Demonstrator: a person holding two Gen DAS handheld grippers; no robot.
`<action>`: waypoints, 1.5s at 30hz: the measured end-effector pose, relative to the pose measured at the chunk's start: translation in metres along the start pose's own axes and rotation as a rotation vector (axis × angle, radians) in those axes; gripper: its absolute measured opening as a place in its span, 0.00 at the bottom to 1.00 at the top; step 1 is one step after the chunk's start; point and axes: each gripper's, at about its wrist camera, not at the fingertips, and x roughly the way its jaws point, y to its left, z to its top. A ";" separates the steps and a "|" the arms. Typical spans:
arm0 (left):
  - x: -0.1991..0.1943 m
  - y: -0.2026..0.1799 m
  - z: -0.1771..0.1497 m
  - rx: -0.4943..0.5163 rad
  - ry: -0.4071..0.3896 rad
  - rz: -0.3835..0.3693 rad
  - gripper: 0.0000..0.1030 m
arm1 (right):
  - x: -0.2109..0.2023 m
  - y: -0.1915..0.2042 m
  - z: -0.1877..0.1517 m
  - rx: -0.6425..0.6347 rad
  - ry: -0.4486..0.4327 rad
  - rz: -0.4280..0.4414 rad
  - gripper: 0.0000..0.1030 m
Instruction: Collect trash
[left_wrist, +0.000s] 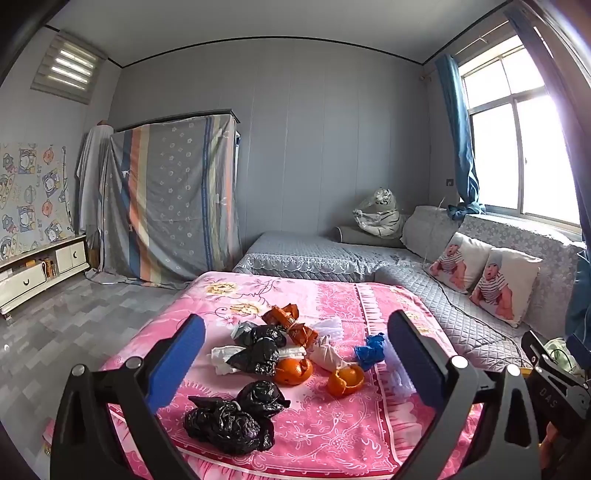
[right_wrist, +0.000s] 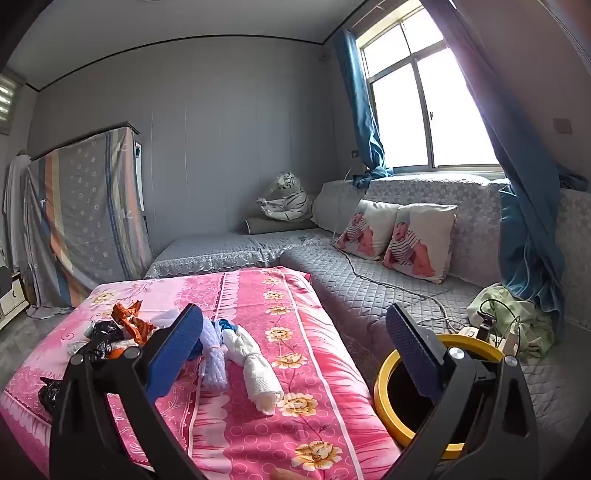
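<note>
Landmark: the yellow-rimmed bin (right_wrist: 384, 398), standing just off the edge of the pink floral cloth (left_wrist: 332, 424), between it and the grey quilted sofa (right_wrist: 388, 295); every place below is told from this bin
Left gripper (left_wrist: 295, 354): spread wide, nothing between its blue pads; it hovers over the cloth on the side away from the bin
Right gripper (right_wrist: 295, 350): spread just as wide and empty; one blue finger (right_wrist: 413, 354) hangs over the bin's dark mouth, the other over the cloth
Trash nearest the bin: a white paper roll (right_wrist: 258, 373) tied round its middle, lying on the cloth close to the bin; beside it, one step further from the bin, a pale lilac foam net (right_wrist: 214, 365); a blue scrap (right_wrist: 227, 325) peeps out behind the two
Trash far from the bin: black plastic bags (left_wrist: 229, 421), two orange peels (left_wrist: 293, 371), a white wad and an orange wrapper (left_wrist: 284, 321), all heaped in front of the left gripper
Deciding relation: the white paper roll lies between the right gripper's fingers in its own view, ahead and below; its long axis runs roughly along the gripper's pointing line, slanting toward the bin at the near end; so the fingers already straddle it crosswise
Nearer hand: by my judgement the right, for the roll and for the bin; the left suits the black bags better
Stage: nothing held by either gripper; I cannot tell whether the bin holds anything, its inside being dark
</note>
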 end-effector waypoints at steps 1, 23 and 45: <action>0.000 0.000 0.000 0.002 0.000 0.000 0.93 | 0.000 0.000 0.000 0.000 0.000 0.000 0.92; 0.004 -0.004 -0.001 0.000 0.005 0.007 0.93 | 0.001 -0.001 0.000 -0.004 0.007 -0.002 0.92; 0.003 0.001 0.002 -0.005 0.015 0.006 0.93 | 0.002 0.000 0.000 -0.003 0.010 -0.002 0.92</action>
